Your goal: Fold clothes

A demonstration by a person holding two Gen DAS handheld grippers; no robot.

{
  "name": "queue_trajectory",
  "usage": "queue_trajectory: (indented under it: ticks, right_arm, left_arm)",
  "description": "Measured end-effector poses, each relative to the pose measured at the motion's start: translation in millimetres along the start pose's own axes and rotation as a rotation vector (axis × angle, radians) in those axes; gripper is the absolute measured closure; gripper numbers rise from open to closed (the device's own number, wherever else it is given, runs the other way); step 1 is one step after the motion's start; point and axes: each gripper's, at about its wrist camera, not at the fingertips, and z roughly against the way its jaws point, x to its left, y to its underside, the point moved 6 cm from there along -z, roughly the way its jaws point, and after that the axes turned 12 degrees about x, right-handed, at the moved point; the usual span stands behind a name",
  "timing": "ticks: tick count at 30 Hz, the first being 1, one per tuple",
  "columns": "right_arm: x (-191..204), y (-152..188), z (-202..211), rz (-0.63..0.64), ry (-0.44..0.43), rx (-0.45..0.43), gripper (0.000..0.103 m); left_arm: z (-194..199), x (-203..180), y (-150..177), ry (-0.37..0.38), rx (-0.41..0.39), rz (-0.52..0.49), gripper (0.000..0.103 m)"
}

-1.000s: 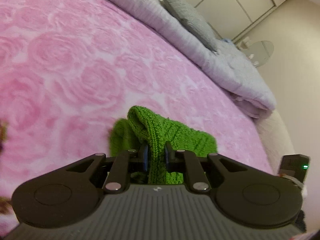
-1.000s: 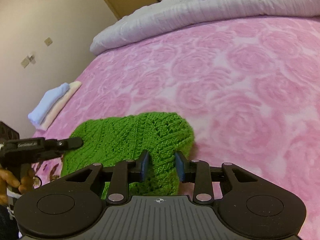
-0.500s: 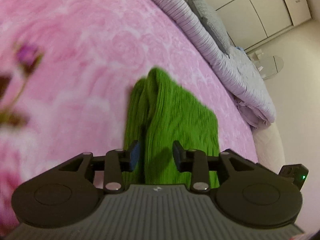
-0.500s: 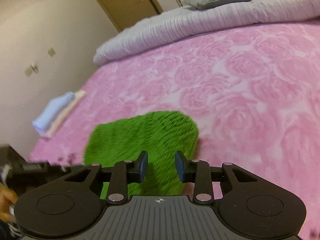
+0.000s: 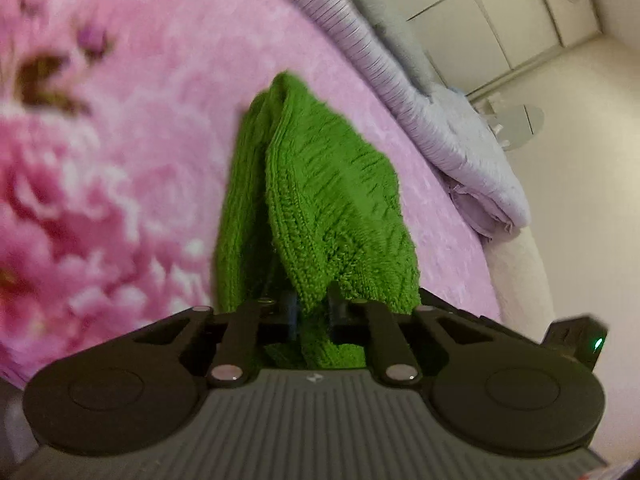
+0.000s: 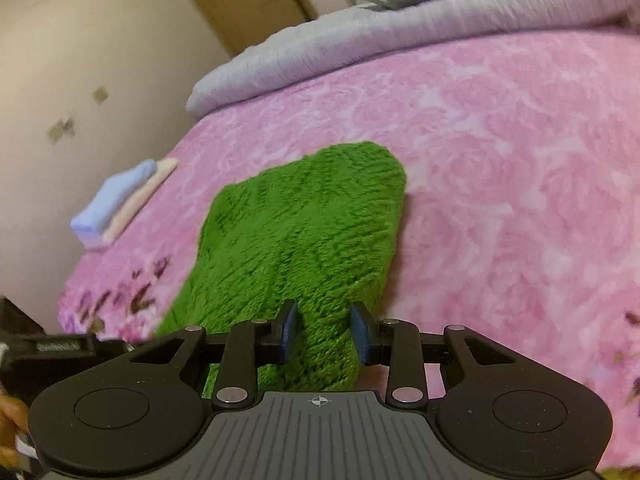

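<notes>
Left wrist view: we see the left gripper (image 5: 311, 314) at bottom centre, jaws closing on a fold of the green knitted garment (image 5: 320, 200).
Right gripper (image 6: 323, 330): jaws partly apart, the garment's (image 6: 304, 240) near edge between them; we cannot tell whether the pads press it.
Garment: mid-frame, on the bed.
Surface: pink rose-patterned blanket (image 6: 500, 168).
Room: grey duvet (image 6: 400, 44) at top; folded blue and cream cloths (image 6: 116, 204) at left edge; beige wall (image 6: 80, 40) upper left.
</notes>
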Motion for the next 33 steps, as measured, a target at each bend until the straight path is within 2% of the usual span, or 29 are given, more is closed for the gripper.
queue_trajectory:
  ticks: [1, 4, 6, 9, 12, 15, 17, 21, 22, 23, 27, 30, 33]
  right_arm:
    - [6, 2, 0, 0.043, 0.022, 0.002, 0.069]
    - [22, 11, -11, 0.162, 0.106, 0.024, 0.069]
    - [24, 18, -23, 0.193, 0.147, 0.043, 0.069]
    - [26, 22, -24, 0.205, 0.151, 0.05, 0.069]
    - [27, 25, -6, 0.186, 0.151, 0.006, 0.069]
    - [32, 36, 16, 0.19, 0.135, -0.066, 0.069]
    - [35, 47, 24, 0.181, 0.105, -0.078, 0.069]
    - [41, 58, 34, 0.158, 0.072, -0.098, 0.069]
    - [42, 59, 34, 0.149, 0.071, -0.098, 0.069]
    - [41, 60, 33, 0.137, 0.078, -0.089, 0.069]
    - [46, 70, 13, 0.137, 0.101, -0.005, 0.07]
    - [54, 78, -1, 0.211, 0.18, 0.031, 0.07]
    - [54, 75, -6, 0.211, 0.205, 0.067, 0.07]
  left_arm:
    - [5, 3, 3, -0.033, -0.01, -0.017, 0.097]
    - [0, 15, 8, -0.049, -0.002, -0.002, 0.096]
    - [-3, 13, 8, -0.096, -0.005, -0.049, 0.096]
    - [-2, 4, 11, -0.176, 0.009, -0.155, 0.091]
    - [4, 1, 19, -0.233, 0.003, -0.189, 0.086]
    - [23, -9, 23, -0.234, -0.048, -0.192, 0.089]
    - [31, -29, 23, -0.216, -0.082, -0.245, 0.089]
    - [23, -64, 34, -0.154, -0.033, -0.36, 0.089]
    - [15, -68, 38, -0.161, -0.009, -0.381, 0.089]
    - [7, -71, 43, -0.17, 0.016, -0.4, 0.089]
    - [-13, -57, 56, -0.292, 0.046, -0.446, 0.086]
    - [-14, -44, 58, -0.301, 0.068, -0.416, 0.086]
    - [-14, -38, 60, -0.326, 0.075, -0.41, 0.09]
